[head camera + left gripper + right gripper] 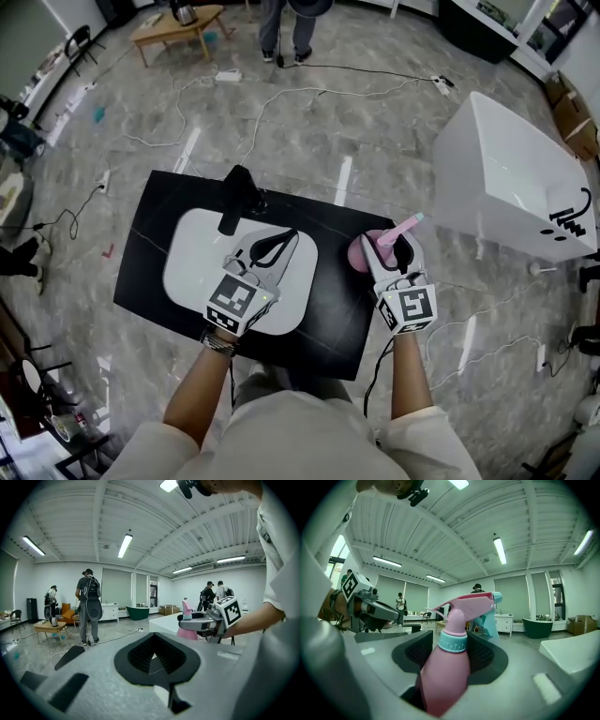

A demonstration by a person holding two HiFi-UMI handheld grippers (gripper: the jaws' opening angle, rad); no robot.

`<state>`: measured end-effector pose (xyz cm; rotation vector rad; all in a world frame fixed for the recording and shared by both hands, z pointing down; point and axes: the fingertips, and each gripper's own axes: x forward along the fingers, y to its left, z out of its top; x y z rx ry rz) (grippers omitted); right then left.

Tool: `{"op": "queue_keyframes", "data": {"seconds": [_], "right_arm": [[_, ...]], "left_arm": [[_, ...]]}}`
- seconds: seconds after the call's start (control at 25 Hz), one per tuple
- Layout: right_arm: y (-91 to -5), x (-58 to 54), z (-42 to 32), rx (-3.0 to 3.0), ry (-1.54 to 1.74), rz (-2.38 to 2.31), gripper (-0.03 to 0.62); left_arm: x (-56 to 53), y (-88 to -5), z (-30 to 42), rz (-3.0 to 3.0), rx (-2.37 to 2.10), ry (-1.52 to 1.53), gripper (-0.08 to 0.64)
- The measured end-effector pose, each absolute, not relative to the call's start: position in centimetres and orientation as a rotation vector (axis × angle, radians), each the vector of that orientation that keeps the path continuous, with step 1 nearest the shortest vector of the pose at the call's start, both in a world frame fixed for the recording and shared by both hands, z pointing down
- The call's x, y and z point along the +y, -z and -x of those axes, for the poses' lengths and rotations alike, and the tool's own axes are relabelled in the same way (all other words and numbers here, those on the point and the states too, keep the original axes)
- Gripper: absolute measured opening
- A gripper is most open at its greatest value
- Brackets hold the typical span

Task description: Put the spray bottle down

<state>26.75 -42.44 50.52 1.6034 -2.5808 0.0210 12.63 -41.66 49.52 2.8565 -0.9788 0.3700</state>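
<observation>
While both forearms reach in over the near edge of the black counter (141, 272), each hand carries 1 gripper with a marker cube on its back. Left gripper (286, 239) hangs over the white basin (187, 258) sunk in the counter's middle; its 2 jaws are pressed together at the tips, with nothing between them. Right gripper (401, 246) sits at the counter's right edge, pointing roughly level, jaws pinching the pink spray bottle (360, 255) by its upper body just under the teal collar. The bottle stands upright in the grip, with its pink trigger head and teal nozzle poking out past the jaws, away from the counter's near edge. The bottle's base is over the counter's right margin, beside the basin; I cannot tell if it touches the surface. The 2 grippers are near each other but apart, with the left one toward the counter's centre.

A black faucet (234, 199) rises at the counter's far side, behind the basin. A white bathtub (506, 169) stands on the floor well right of the counter. White cables (281, 94) trail over the grey marble floor (375, 122) beyond the counter's far edge. Farthest from the counter are a low wooden table (178, 28) and 1 standing person (286, 28), legs only showing in the head view.
</observation>
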Motion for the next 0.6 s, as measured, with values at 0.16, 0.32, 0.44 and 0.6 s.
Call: {"op": "queue_keyframes", "data": {"seconds": [0.16, 0.32, 0.44, 0.6], "right_arm": [[-52.9, -44.0, -26.8, -2.588, -0.052, -1.581, 0.23], [-55.1, -45.5, -26.6, -2.588, -0.073, -1.562, 0.23], [-56.8, -46.2, -26.5, -2.565, -0.065, -1.545, 0.23], [-58.1, -46.7, -26.3, -2.555, -0.075, -1.542, 0.23]], "left_arm": [[-42.4, -50.3, -12.4, -2.832, -1.001, -0.381, 0.003], [-43.2, -50.7, -12.1, -2.811, -1.017, -0.392, 0.003], [-43.5, -51.1, -12.0, -2.802, -1.023, -0.4, 0.003], [-43.4, -51.6, -11.9, -2.788, -1.024, -0.407, 0.003]]}}
